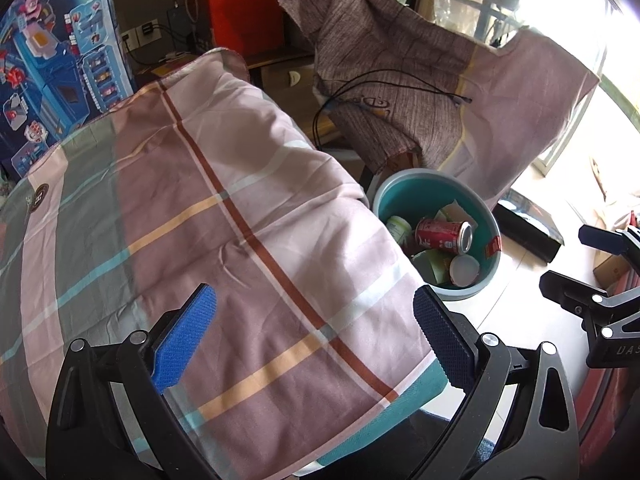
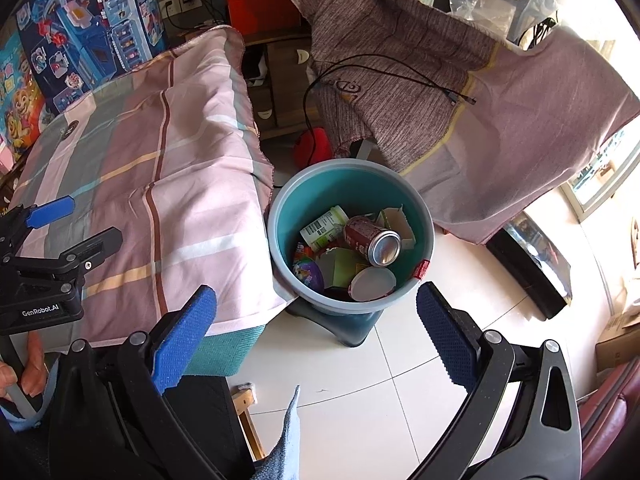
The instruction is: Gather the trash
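Right wrist view alone shows a bare hand point(image 2: 20, 372) at lower left gripping the left gripper's handle, plus a red object point(image 2: 314, 148) on the floor behind the round teal plastic bin point(image 2: 280, 216). Left gripper point(image 1: 314, 336) jaws wide apart, empty, over the pink plaid cloth point(image 1: 224, 216). Right gripper point(image 2: 316, 334) jaws wide apart, empty, over white floor tiles point(image 2: 400, 360). Bin sits centre frame just above the right jaws; right of centre in the left view. Red soda can point(image 2: 372, 240), white round lid point(image 2: 372, 282) and cartons lie inside.
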